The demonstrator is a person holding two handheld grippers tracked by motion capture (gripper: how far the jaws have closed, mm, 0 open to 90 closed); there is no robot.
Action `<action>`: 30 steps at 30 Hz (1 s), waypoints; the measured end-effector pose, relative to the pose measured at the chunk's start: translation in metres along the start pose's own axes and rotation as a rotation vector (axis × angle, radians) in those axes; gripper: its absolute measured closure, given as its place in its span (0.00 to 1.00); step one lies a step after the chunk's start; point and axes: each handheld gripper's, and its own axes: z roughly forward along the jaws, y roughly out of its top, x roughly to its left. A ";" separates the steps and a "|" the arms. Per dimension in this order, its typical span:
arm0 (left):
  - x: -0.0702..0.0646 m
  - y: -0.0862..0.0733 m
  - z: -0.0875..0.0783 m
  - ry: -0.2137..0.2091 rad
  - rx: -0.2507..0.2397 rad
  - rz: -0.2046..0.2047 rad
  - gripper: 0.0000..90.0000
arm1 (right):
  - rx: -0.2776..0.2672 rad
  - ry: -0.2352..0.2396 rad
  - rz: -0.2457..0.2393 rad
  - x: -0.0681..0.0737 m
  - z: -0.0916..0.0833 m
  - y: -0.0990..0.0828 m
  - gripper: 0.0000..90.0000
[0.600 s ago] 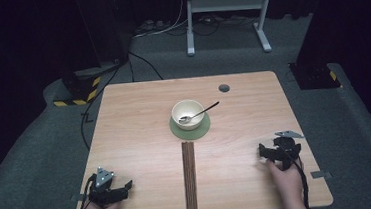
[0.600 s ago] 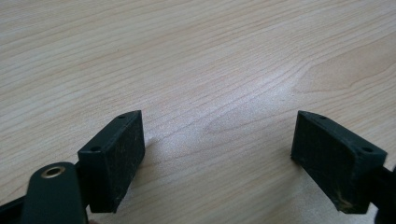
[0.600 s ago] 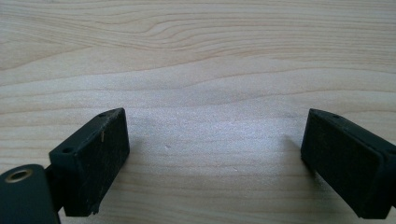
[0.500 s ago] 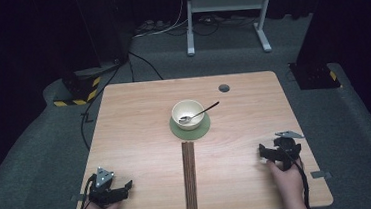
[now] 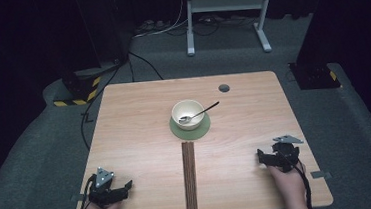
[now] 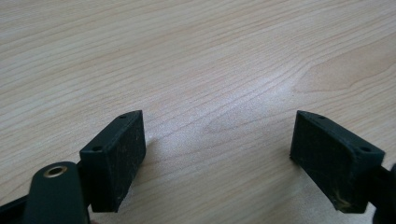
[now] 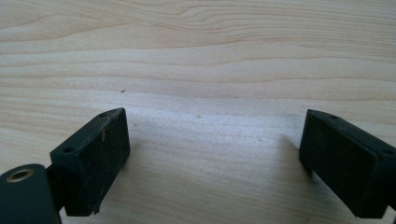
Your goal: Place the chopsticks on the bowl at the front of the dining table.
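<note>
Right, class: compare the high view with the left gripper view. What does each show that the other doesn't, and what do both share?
High view alone: a cream bowl with a spoon in it on a green mat, chopsticks lying in the table's middle, the right gripper, and the floor. Left gripper view alone: a close look at the inner pads, standing wide apart with nothing between. Both share the left gripper and the wooden table.

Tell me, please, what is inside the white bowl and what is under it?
Inside the bowl lies a spoon, its handle leaning over the rim toward the right. Under the bowl is a round green mat; its middle is covered, and part of the bowl's inside cannot be seen.
</note>
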 end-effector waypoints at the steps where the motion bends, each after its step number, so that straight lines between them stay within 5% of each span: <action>1: 0.000 0.000 0.000 0.000 0.000 0.000 0.20 | -0.003 0.006 -0.008 0.001 -0.001 -0.001 0.12; 7: 0.000 0.000 0.000 -0.001 0.000 -0.001 0.20 | 0.011 0.057 -0.077 0.015 -0.011 -0.007 0.14; 16: 0.000 0.000 0.000 0.001 0.001 -0.001 0.20 | 0.010 0.126 -0.118 0.036 -0.016 -0.006 0.14; 30: 0.001 0.000 0.000 -0.004 0.002 0.003 0.20 | -0.063 0.252 -0.240 0.086 -0.025 -0.004 0.12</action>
